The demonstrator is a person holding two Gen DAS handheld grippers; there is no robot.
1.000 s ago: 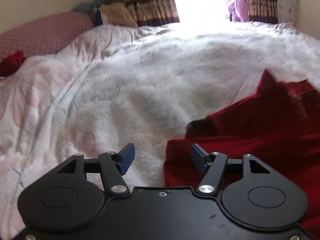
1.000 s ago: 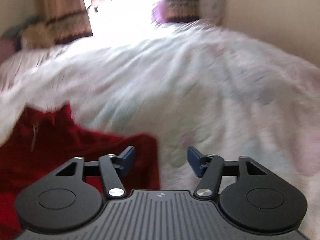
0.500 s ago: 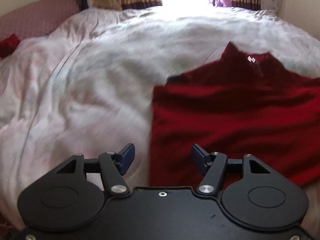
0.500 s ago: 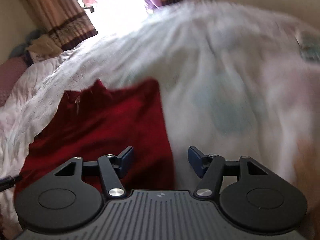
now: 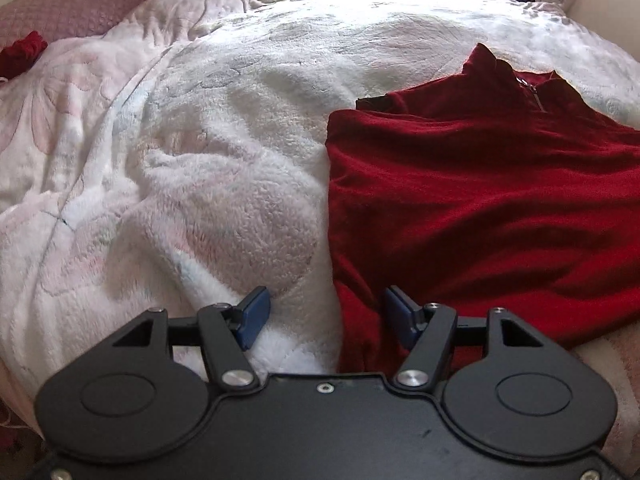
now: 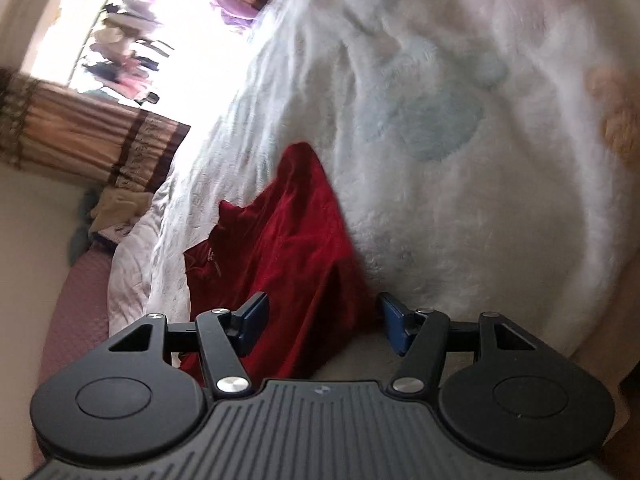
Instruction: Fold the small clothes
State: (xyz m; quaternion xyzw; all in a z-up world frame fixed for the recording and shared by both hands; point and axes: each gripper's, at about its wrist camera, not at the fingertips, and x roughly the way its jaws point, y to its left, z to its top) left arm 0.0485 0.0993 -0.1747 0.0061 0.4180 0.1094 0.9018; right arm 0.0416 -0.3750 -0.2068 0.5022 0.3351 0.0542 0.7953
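Observation:
A dark red velvet top (image 5: 480, 184) with a zip collar lies flat on the fluffy white blanket (image 5: 200, 152), collar toward the window. My left gripper (image 5: 326, 316) stands open over the top's near left corner, with the garment's left edge between its blue pads and nothing clamped. In the right wrist view, which is tilted, the same red top (image 6: 288, 248) reaches down between the blue pads. My right gripper (image 6: 322, 320) is open over the top's near right corner.
A pink quilted pillow (image 5: 80, 4) and a small dark red cloth (image 5: 20, 54) lie at the far left. Striped curtains (image 6: 92, 140) frame a bright window beyond the bed. A tan patch (image 6: 616, 112) marks the blanket at the right.
Both grippers drew back toward the near edge of the top and stayed open. The right wrist view rolled sideways, so the bed now slants. More of the spread top shows in the left view.

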